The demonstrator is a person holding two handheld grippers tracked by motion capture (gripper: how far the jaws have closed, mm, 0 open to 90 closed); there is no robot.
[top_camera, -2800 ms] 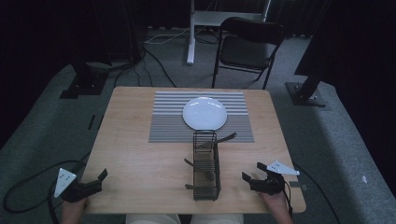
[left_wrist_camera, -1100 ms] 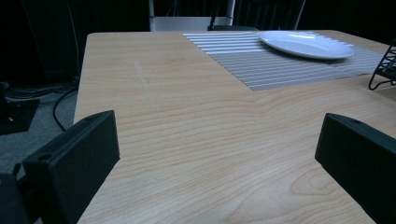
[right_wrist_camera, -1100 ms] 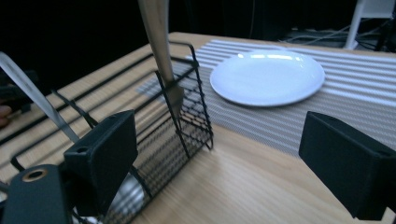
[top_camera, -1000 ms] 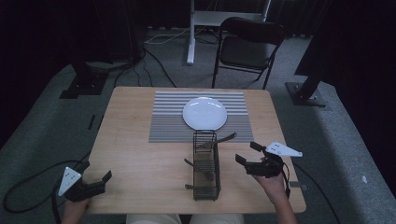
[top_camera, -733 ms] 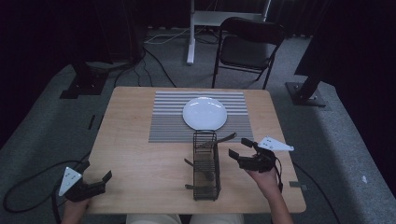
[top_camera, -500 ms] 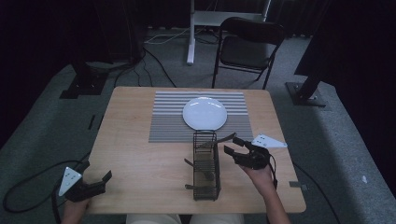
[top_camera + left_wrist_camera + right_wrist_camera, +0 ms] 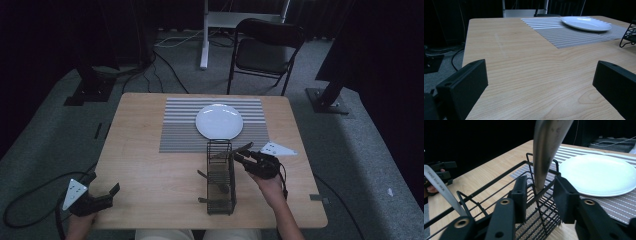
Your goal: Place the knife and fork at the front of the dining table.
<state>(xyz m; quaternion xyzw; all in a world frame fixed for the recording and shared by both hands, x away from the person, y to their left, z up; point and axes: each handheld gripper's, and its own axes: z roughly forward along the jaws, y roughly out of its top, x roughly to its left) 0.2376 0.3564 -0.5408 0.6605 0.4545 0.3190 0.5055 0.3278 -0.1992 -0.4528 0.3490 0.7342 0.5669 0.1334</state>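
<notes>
The bench [image 7: 150, 150] is pale wood-grain laminate, smooth and flat, with a striped woven placemat [image 7: 180, 135] on its far half and a glossy white plate [image 7: 219, 121] on the mat. Nearer the person lies a black wire caddy [image 7: 220, 176], long and narrow with a fine mesh floor; it looks light and stiff, likely to slide if nudged.

The work in hand centres on a metal utensil handle [image 7: 546, 152], which leans out of the caddy's far end. It is smooth, polished steel, rigid, thin and probably slippery, so a hold across its flat faces, low on the handle, seems best.

The right gripper [image 7: 252, 159] has its fingers [image 7: 520, 200] parted around that handle, not yet clamped. The left gripper [image 7: 100, 192] rests at the bench's near left corner, fingers [image 7: 461, 85] wide apart, holding nothing.
</notes>
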